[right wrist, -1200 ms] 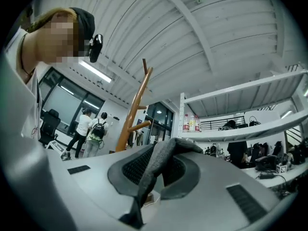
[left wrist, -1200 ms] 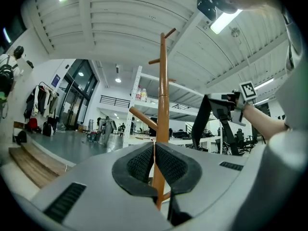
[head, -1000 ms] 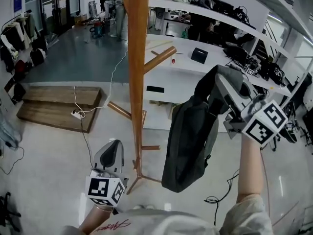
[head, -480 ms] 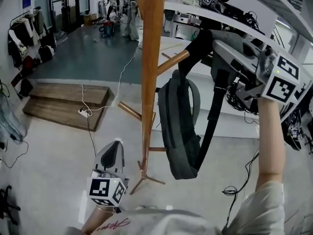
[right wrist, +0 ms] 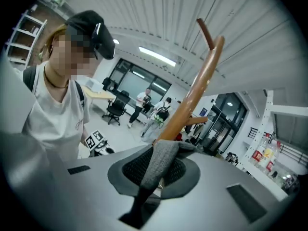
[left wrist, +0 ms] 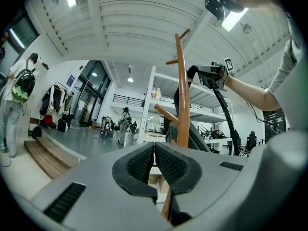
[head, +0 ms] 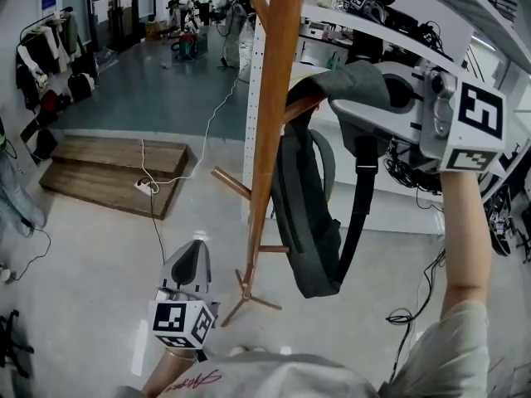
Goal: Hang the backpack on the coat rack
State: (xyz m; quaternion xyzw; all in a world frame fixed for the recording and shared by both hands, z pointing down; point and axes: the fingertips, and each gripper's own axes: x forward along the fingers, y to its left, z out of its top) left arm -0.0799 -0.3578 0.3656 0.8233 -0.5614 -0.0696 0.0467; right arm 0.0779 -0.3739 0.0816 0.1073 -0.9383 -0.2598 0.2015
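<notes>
Our right gripper (right wrist: 157, 173) is clamped on the grey top loop (right wrist: 163, 159) of the backpack (head: 307, 214). The whole bag hangs from it in the air, just beside the pole of the coat rack (head: 270, 139), near a slanted peg (head: 303, 104). We cannot tell if the loop is over the peg yet. Our left gripper (head: 189, 259) is low, its jaws together, with nothing between them. We judge the bag soft and rather light, but it may swing and sag. The top loop is the good place to hold: woven fabric should not slip.
</notes>
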